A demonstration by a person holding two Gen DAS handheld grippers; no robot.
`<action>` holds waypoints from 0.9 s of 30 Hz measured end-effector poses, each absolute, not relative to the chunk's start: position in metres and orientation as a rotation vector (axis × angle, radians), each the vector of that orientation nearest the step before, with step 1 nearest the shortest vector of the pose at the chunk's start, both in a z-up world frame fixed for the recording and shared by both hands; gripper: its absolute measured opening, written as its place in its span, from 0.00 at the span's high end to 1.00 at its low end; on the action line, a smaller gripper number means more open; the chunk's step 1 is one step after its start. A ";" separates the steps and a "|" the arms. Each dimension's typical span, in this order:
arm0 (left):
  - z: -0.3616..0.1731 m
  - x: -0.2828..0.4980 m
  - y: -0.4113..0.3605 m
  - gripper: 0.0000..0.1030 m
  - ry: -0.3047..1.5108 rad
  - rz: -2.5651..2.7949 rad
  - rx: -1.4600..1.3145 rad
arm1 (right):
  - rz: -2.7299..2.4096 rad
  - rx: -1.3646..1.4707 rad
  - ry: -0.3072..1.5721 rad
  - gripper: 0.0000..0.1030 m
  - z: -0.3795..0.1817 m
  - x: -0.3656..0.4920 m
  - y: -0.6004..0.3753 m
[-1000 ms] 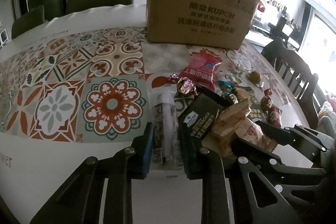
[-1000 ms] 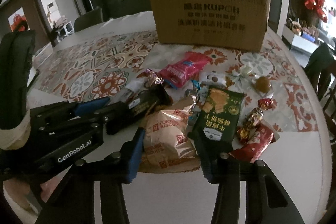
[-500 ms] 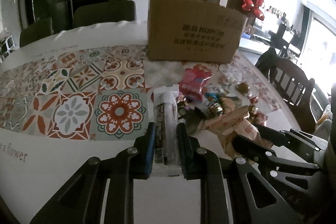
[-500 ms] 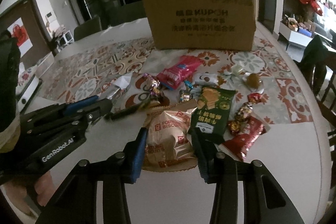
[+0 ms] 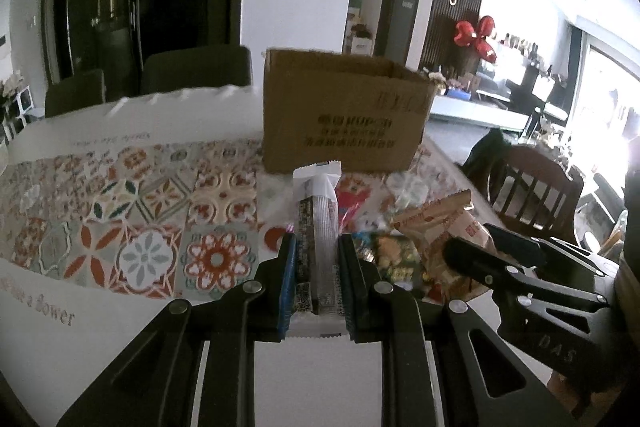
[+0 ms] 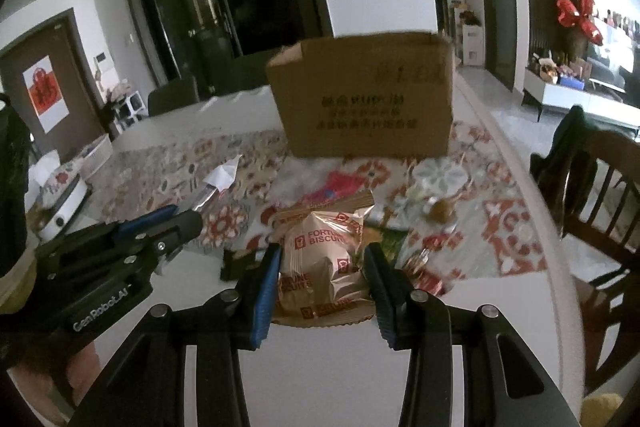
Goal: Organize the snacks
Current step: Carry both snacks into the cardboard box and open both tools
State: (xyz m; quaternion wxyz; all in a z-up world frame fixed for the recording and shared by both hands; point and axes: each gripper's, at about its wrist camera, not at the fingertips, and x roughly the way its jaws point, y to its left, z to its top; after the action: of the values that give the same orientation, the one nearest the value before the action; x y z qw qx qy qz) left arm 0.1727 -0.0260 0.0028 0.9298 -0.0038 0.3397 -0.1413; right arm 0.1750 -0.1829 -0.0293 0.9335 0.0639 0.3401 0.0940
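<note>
Left gripper [image 5: 317,269] clamped a long white-and-clear snack sachet [image 5: 318,227]; right gripper [image 6: 322,279] clamped a tan fortune-biscuit packet [image 6: 322,263]

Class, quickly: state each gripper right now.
Left gripper: closed on the long snack stick.
Right gripper: closed on the biscuit packet.

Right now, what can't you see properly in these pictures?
- Inside of the brown cardboard box: both views, hidden by its front wall.
- Box lettering: both views, blurred.
- Small sweets behind the tan Fortune Biscuits bag: right view, blurry.
- Long clear-wrapped snack stick: left view, label too small.
</note>
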 end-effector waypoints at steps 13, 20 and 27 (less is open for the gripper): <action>0.056 0.210 -0.046 0.80 0.621 -0.313 0.020 | 0.187 0.153 0.578 0.58 0.030 0.207 -0.205; 0.077 0.243 -0.052 0.80 0.592 -0.317 0.038 | 0.174 0.138 0.529 0.58 0.057 0.236 -0.212; 0.095 0.284 -0.062 0.80 0.579 -0.313 0.054 | 0.153 0.136 0.501 0.58 0.080 0.278 -0.224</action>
State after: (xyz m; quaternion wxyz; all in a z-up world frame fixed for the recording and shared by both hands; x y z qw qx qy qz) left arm 0.2837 -0.0616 0.0954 0.9459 0.0263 0.2845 -0.1537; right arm 0.2780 -0.2242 0.0796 0.9636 0.0671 0.2473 0.0757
